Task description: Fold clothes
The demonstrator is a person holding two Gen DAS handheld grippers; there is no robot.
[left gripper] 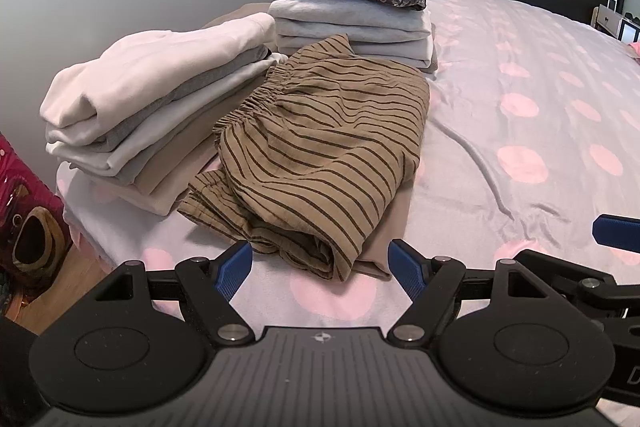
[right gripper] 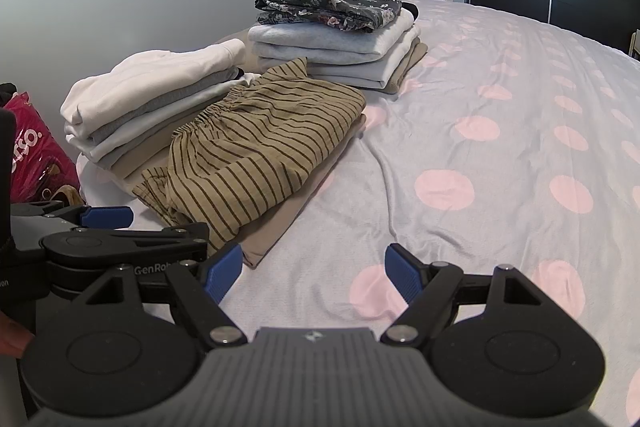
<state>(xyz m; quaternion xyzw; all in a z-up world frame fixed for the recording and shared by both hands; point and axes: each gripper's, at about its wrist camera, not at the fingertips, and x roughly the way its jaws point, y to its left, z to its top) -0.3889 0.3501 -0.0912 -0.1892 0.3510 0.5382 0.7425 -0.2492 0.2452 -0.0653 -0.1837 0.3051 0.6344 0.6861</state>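
"GenRob" – cut off – on the left hand-held gripper (right gripper: 107, 215), partial "tso." on a pink bag (right gripper: 34, 155)

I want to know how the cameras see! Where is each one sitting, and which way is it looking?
Left wrist view: sits on the left gripper, looking forward and down at the striped shorts on the bed; its own open jaws show, and the right gripper's blue tip at the right edge.
Right wrist view: sits on the right gripper, facing bare bedspread beside the shorts; its open jaws show, and the left gripper at the left.
Both share the shorts, the white stack and the flowery-topped stack.
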